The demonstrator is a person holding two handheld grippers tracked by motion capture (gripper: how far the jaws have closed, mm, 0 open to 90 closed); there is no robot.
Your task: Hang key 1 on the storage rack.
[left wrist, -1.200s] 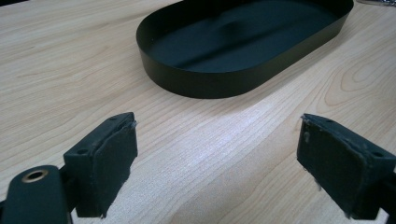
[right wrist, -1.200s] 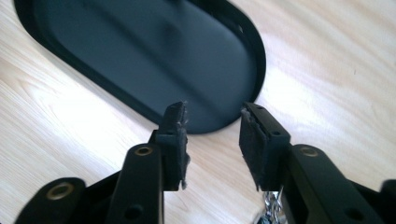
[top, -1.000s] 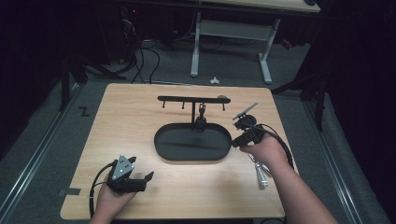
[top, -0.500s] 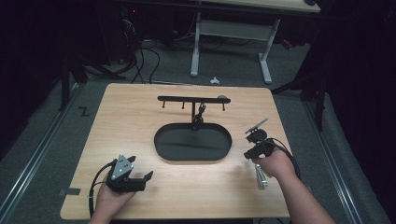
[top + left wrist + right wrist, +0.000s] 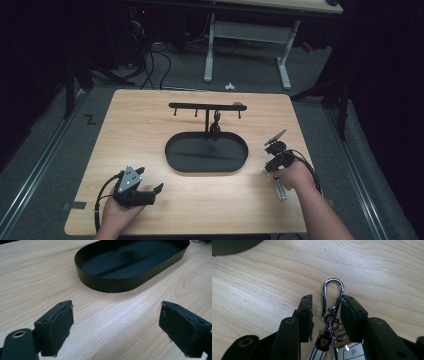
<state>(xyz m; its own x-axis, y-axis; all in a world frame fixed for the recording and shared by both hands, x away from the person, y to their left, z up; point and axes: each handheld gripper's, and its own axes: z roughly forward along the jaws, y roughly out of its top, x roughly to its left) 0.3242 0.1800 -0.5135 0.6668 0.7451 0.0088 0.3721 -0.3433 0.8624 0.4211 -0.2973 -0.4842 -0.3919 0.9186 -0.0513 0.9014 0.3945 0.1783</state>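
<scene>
1. The right gripper (image 5: 325, 307) has its jaws astride the key bunch (image 5: 329, 340), which lies flat on the wooden table (image 5: 150, 130) to the right of the oval tray (image 5: 206, 152). The jaws have just been closing, with the silver carabiner clip (image 5: 332, 296) between them. One pad looks to touch the clip's edge while a gap remains on the other side, so nothing is gripped yet.
2. Risk: the clip is thin, rounded polished metal. If the pads close off-centre, I judge it could squirt sideways or pivot on its swivel link, leaving the keys behind.
3. Risk: the jaws sit low against the table. Pressing further down could scrape the pads on the wood and push the bunch away from the tray rather than pinch it.
4. Risk: the dangling fob (image 5: 322, 343) and white key (image 5: 352, 351) hang loose below the clip, so a lift may swing them and loosen a shallow hold.
5. The left gripper (image 5: 116, 327) rests with its jaws spread wide and nothing between them, near the front left of the tray.
6. Materials: the tray is matte black sheet metal with a low upright wall, and behind it stands a black hook rack (image 5: 207, 106). The table is pale, smooth-grained wood. The gripper pads are dull black and rubbery.
</scene>
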